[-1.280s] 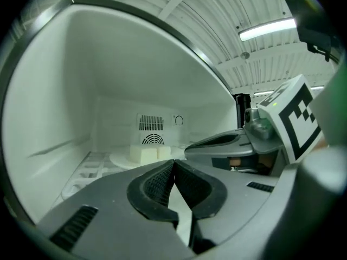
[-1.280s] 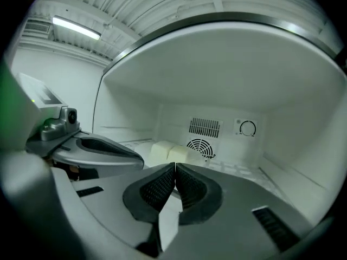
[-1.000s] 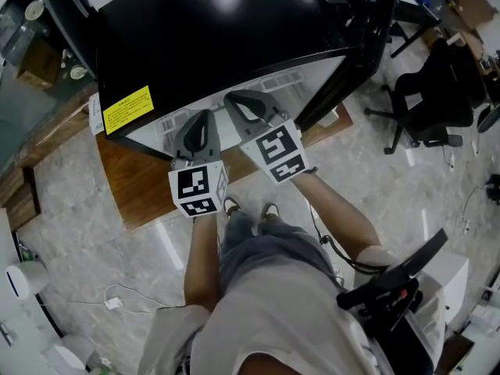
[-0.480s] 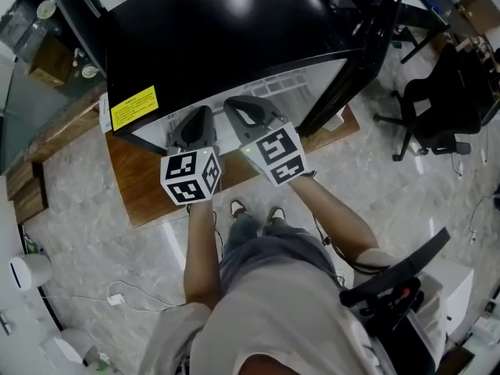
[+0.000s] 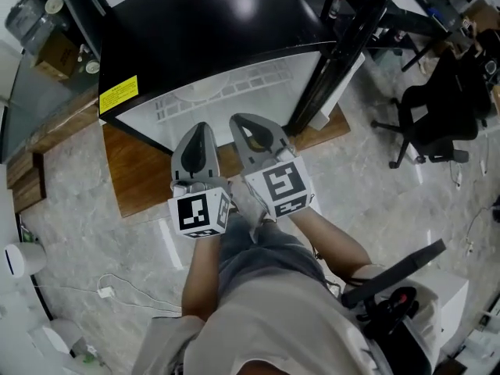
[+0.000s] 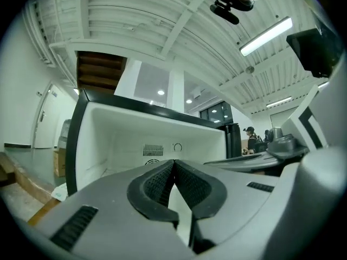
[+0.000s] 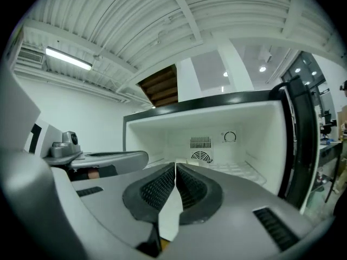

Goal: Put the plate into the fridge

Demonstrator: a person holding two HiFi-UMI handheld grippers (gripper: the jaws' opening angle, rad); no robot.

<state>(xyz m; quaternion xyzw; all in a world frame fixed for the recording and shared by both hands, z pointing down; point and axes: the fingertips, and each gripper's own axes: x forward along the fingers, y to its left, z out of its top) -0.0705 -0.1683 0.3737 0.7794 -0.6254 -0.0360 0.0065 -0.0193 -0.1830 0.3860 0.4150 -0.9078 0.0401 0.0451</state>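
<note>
The black fridge (image 5: 195, 30) stands open, its white inside (image 5: 234, 92) facing me. A pale round shape, probably the plate (image 5: 205, 91), lies on the wire shelf inside. Both grippers hover side by side just in front of the opening, over the wooden board. My left gripper (image 5: 199, 129) is shut with nothing between its pads (image 6: 174, 162). My right gripper (image 5: 242, 121) is shut too and holds nothing (image 7: 175, 167). In the right gripper view the fridge's back wall with its fan grille (image 7: 201, 156) lies straight ahead.
The black fridge door (image 5: 344, 49) stands swung open on the right. The fridge rests on a wooden board (image 5: 137, 174) on a marble floor. An office chair (image 5: 437, 108) is at the far right, and boxes (image 5: 55, 53) sit at the left.
Both grippers have drawn back from the fridge opening toward my body. More of the white inside and its shelf shows now. Both stayed shut.
</note>
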